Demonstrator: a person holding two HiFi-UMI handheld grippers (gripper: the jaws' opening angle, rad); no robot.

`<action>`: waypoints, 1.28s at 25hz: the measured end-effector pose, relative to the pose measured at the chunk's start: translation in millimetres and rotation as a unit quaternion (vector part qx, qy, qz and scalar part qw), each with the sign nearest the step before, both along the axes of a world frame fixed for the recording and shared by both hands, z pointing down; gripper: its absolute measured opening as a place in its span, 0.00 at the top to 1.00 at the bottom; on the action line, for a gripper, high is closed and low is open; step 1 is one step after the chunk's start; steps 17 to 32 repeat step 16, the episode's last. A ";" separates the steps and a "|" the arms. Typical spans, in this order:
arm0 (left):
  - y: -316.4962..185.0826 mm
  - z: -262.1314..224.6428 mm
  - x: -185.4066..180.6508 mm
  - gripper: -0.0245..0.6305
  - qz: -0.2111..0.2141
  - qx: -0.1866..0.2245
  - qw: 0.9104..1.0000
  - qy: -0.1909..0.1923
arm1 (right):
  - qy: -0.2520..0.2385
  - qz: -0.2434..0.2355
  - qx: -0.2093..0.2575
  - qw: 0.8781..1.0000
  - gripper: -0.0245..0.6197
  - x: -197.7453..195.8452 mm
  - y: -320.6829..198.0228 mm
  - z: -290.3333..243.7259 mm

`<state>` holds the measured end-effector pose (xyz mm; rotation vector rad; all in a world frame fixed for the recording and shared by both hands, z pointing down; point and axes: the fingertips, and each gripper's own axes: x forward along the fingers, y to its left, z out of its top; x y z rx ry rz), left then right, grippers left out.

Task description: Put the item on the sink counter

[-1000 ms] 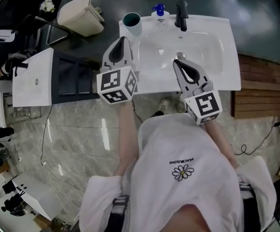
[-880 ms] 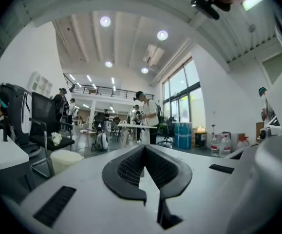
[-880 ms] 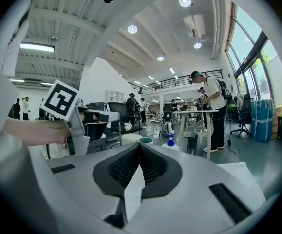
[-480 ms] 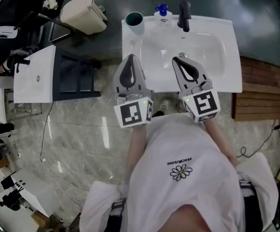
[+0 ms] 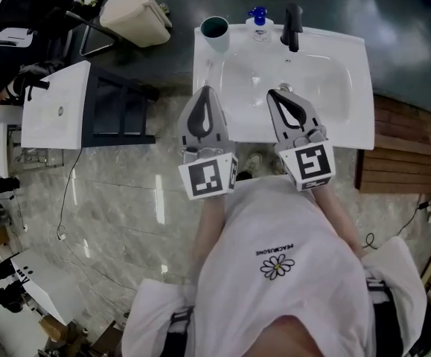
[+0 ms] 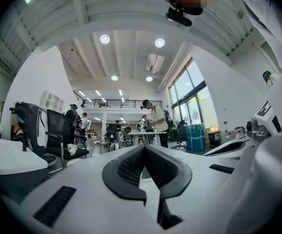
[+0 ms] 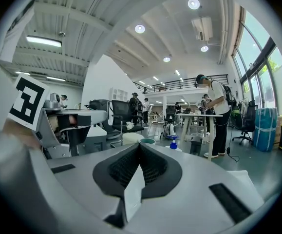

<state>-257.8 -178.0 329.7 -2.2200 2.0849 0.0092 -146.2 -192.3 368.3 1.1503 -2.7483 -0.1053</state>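
Observation:
In the head view the white sink counter (image 5: pixel 356 117) lies ahead of me. On its back left corner stands a teal cup (image 5: pixel 215 29), with a blue-capped bottle (image 5: pixel 258 18) and a black faucet (image 5: pixel 293 25) along the back edge. My left gripper (image 5: pixel 205 90) is shut and empty over the counter's front left edge. Shut and empty too, my right gripper (image 5: pixel 273 94) hangs over the basin's front rim. The left gripper view has its shut gripper (image 6: pixel 144 147) pointing up into the room. Past the shut right gripper (image 7: pixel 140 145) show the cup (image 7: pixel 147 141) and the bottle (image 7: pixel 172 142).
A beige bin (image 5: pixel 135 13) lies on the dark floor at the back left. Left of the sink are a dark rack (image 5: pixel 118 110) and a white table (image 5: pixel 55 114). A wooden platform (image 5: pixel 409 147) is on the right. People stand at desks (image 6: pixel 153 121) far off.
My left gripper has moved right and back from the counter's left edge, and now sits level with the right gripper. The right gripper has barely moved.

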 end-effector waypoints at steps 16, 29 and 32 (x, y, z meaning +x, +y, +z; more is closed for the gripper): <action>3.0 1.5 -15.2 0.94 -0.023 -0.006 1.000 0.007 | -0.016 0.008 -0.043 0.999 0.95 1.3 -4.5 10.9; 3.0 1.5 -15.2 0.94 -0.023 -0.006 1.000 0.007 | -0.016 0.008 -0.043 0.999 0.95 1.3 -4.5 10.9; 3.0 1.5 -15.2 0.94 -0.023 -0.006 1.000 0.007 | -0.016 0.008 -0.043 0.999 0.95 1.3 -4.5 10.9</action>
